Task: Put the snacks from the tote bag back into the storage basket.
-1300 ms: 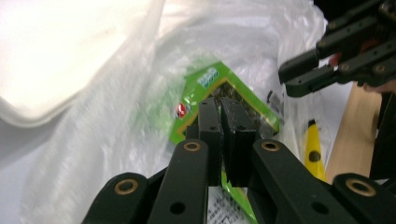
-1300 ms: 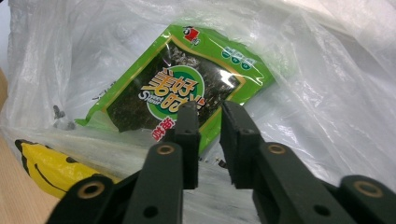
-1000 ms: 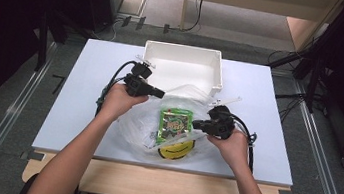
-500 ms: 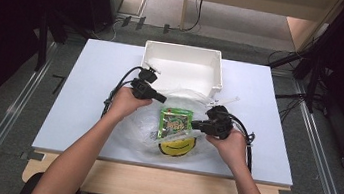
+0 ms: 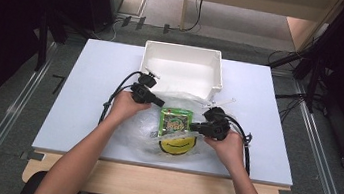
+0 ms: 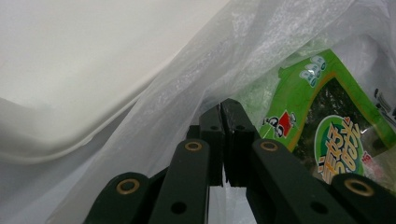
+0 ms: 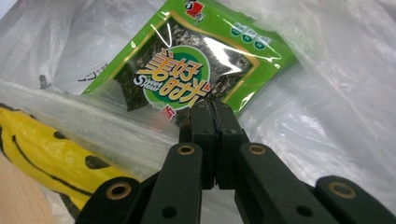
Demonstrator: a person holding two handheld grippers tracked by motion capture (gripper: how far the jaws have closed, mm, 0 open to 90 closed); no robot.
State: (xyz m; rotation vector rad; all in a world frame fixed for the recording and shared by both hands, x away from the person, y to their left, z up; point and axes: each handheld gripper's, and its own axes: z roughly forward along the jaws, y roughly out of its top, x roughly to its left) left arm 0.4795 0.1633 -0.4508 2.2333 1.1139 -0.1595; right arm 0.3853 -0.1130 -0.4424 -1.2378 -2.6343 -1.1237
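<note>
Left gripper view showed the left gripper with its two black jaws pressed flat together, clenched on a fold of the clear plastic bag, whose film draped over and around the jaw tips. Just beyond them, inside the bag, lay the green seaweed packet, and to the other side rose the pale wall of the white bin.

In the right gripper view the right gripper was likewise clenched, pinching the bag's film at the near edge of the seaweed packet; whether the pads also caught the packet's own edge I could not tell. A yellow smiley-face item lay beside it under the plastic.

From the high view, the left gripper held the bag at its far left side and the right gripper held its right side, with the packet and the smiley item between them on the white table, just in front of the bin.

The step looked like spreading the bag's mouth to get at the contents. To do it well, both pinches should hold film alone, the hands should draw apart evenly and keep low, so the thin plastic neither tears nor slips, and the packet stays lying flat rather than sliding deeper.
</note>
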